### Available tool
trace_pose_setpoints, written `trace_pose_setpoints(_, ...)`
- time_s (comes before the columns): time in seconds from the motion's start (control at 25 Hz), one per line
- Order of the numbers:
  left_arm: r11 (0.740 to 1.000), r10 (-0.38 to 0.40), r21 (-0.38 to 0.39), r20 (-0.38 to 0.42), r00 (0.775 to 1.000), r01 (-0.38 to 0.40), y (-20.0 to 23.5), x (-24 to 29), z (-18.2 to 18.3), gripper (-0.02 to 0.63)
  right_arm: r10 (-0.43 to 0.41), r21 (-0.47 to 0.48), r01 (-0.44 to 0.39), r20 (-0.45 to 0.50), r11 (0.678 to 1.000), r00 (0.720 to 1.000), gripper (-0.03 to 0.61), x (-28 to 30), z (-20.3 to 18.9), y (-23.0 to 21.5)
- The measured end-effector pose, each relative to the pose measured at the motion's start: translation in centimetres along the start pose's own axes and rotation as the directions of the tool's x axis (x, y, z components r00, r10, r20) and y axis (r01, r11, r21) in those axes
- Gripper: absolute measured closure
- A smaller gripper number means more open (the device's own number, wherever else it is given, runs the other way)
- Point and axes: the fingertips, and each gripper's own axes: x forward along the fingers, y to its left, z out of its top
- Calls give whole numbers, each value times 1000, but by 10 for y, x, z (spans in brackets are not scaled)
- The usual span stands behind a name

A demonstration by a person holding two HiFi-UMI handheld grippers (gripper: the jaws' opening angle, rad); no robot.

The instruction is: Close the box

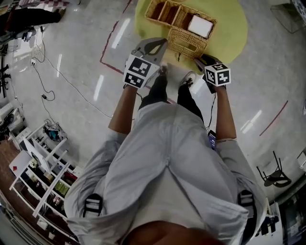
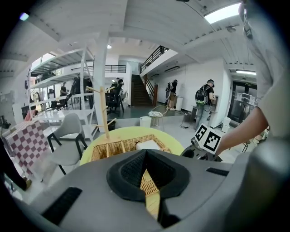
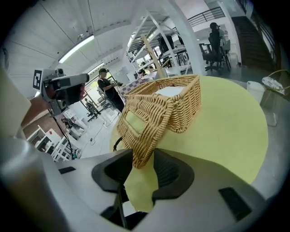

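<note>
A wicker box [image 1: 165, 12] with compartments stands on a round yellow table [image 1: 229, 24], a white item [image 1: 201, 26] in one section. Its wicker lid [image 1: 189, 42] hangs open toward me. My left gripper [image 1: 164, 43] sits at the lid's left edge. Its pads meet at the tips [image 2: 145, 156], and a strip of the lid [image 2: 148, 183] shows in the slit behind them. My right gripper [image 1: 200, 60] is at the lid's right corner. Its jaws [image 3: 138, 170] stand wide apart with the lid corner [image 3: 149, 118] between them, and the pads do not press on it.
White shelving [image 1: 43, 167] stands at the lower left and cables [image 1: 48, 81] run over the floor. A black stool [image 1: 275, 177] is at the right. A grey chair [image 2: 68, 140] stands beside the table, and people [image 2: 204, 97] are further back in the hall.
</note>
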Motion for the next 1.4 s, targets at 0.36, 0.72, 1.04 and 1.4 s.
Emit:
trace_pose_setpoints(0.36, 1000, 5, -13, 26, 1000, -5, 3, -17, 7, 586, 25, -11, -25, 40, 1000, 999, 424, -16, 6, 18)
trace_pose_setpoints(0.72, 1000, 0, 1, 156, 988, 0, 16, -42, 61, 586, 63, 86, -71, 99, 994, 993, 417, -58, 36, 42)
trace_pose_setpoints(1.04, 1000, -23, 5, 167, 986, 22, 12, -42, 65, 586, -29, 148, 8, 140, 989, 990, 413, -75, 38, 24)
trace_pose_setpoints(1.4, 1000, -23, -10, 119, 993, 25, 14, -36, 47, 586, -76, 217, 62, 59, 974, 995, 400, -37, 5, -5)
